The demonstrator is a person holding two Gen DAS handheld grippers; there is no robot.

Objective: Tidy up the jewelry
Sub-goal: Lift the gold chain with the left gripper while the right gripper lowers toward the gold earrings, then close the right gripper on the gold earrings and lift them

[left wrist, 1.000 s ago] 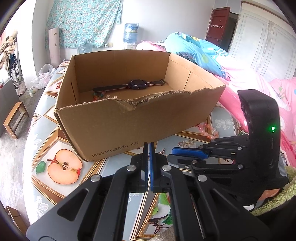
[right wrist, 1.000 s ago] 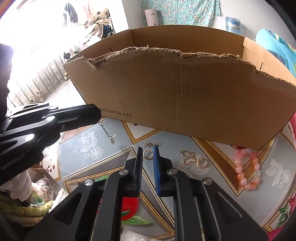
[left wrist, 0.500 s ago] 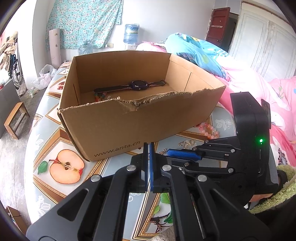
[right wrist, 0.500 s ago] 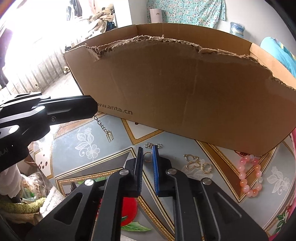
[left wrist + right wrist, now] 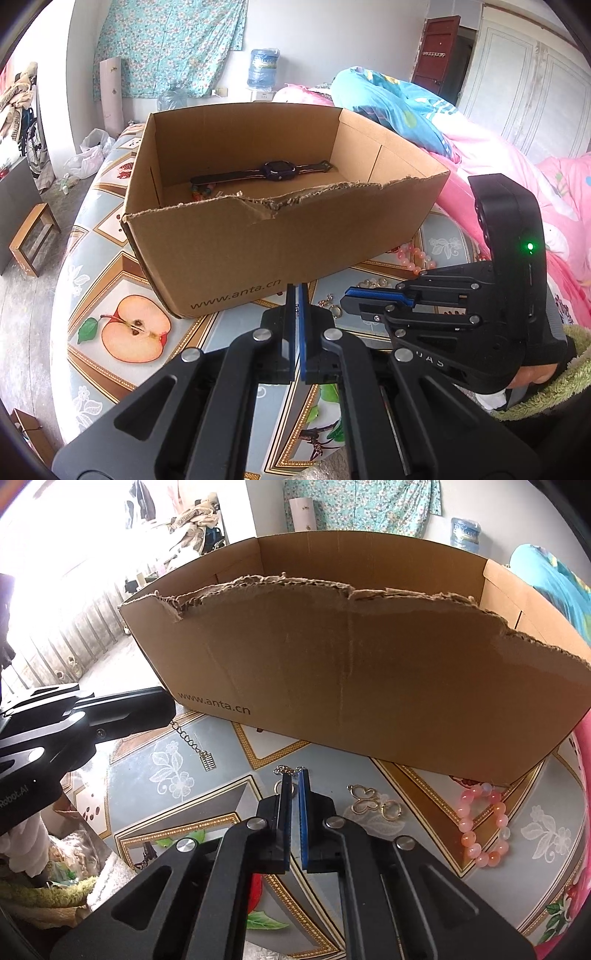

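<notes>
Left gripper (image 5: 297, 295): we see its fingers pressed together on a thin silver chain (image 5: 188, 738). From the right wrist view the chain hangs out of the fingertips, slanting down to the right, with a small charm at its free end above the tablecloth (image 5: 155, 775).

Right gripper (image 5: 293, 781): fingers nearly together with a narrow gap, nothing between them. Just past its tips lie a small ring and chain piece (image 5: 291, 779) on the cloth. To its right lies a gold butterfly earring pair (image 5: 373, 801), then a pink bead bracelet (image 5: 487, 823) further right, near the box's front corner; none touch the gripper.

Cardboard box (image 5: 258, 251): open top, torn front rim, standing just beyond both grippers. Inside we note a dark watch (image 5: 277, 171) lying flat near the back wall, strap stretched left to right, and a coloured bead piece (image 5: 201, 192) at its left end, partly hidden by the rim
</notes>
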